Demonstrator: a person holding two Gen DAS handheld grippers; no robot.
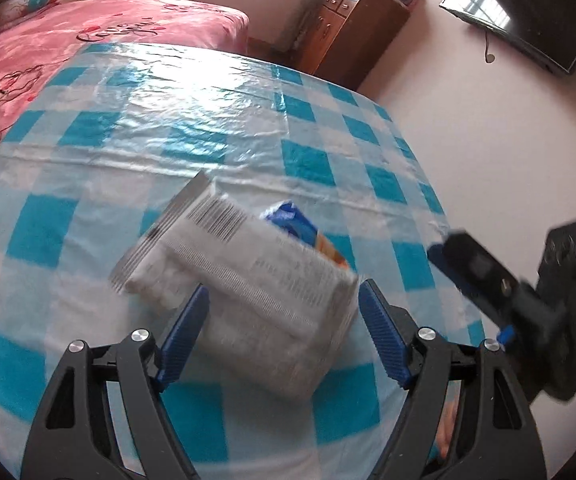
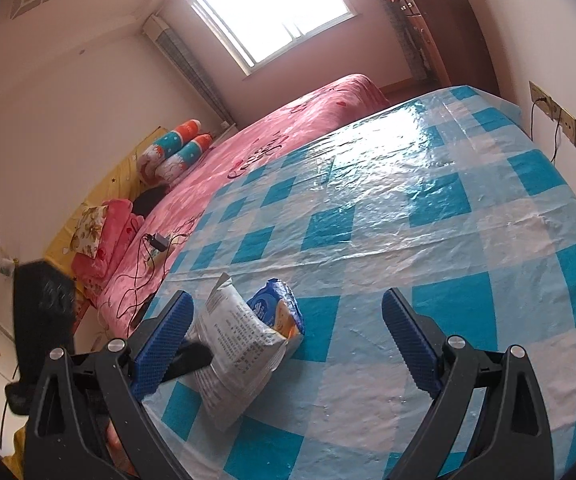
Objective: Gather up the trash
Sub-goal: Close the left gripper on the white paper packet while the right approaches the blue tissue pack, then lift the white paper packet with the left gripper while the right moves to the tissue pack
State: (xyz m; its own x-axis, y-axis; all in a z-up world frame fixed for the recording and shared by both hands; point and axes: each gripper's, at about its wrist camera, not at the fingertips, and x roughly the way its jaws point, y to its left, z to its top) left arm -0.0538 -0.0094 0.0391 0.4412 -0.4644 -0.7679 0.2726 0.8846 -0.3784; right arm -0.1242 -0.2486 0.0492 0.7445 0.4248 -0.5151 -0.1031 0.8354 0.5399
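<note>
A silver-white foil snack wrapper point(image 1: 248, 292) with a printed barcode and small text lies on the table, which is covered with a glossy blue-and-white checkered plastic tablecloth point(image 1: 192, 120). A smaller blue-and-orange crumpled packet point(image 1: 303, 232) rests against the wrapper's far side, touching it.

Left gripper point(image 1: 284, 320): the blue ribbed pads point(image 1: 186, 328) stand wide apart, one on each side of the near end of the foil wrapper. The left-hand pad lies at the wrapper's edge; whether it touches cannot be told through the blur. The right-hand pad is just clear of the wrapper. The fingers are released and grasp nothing.

Right gripper point(image 2: 288, 344): the blue ribbed pads point(image 2: 409, 340) are spread wide and grasp nothing. In the right wrist view the foil wrapper point(image 2: 236, 356) sits near the table's left edge, just inside the left-hand pad, with the blue-and-orange packet point(image 2: 278, 310) beside it. The area in front of the other pad is bare tablecloth point(image 2: 407, 200).

In the left wrist view the right gripper appears as a black body at the table's right edge, well apart from the wrapper. A bed with a pink printed cover point(image 2: 288, 128) stands beyond the table.
</note>
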